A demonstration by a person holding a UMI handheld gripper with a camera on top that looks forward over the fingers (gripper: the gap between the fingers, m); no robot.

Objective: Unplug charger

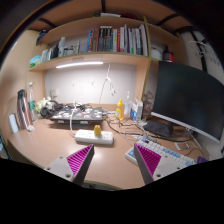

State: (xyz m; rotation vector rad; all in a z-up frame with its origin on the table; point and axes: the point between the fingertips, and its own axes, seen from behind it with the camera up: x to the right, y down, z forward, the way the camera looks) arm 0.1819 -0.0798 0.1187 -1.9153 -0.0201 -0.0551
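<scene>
A white power strip (93,137) lies on the wooden desk (60,150), just beyond my fingers. A yellow-orange charger plug (97,129) stands in its top, with a cable running back from it. My gripper (113,162) hangs above the desk in front of the strip. Its fingers are wide apart, with the magenta pads (82,159) showing and nothing between them but bare desk.
A white keyboard (163,153) lies just right of my fingers. A dark monitor (187,95) stands at the right. A yellow bottle (121,109) and cables clutter the desk's back. A bookshelf (105,42) runs above.
</scene>
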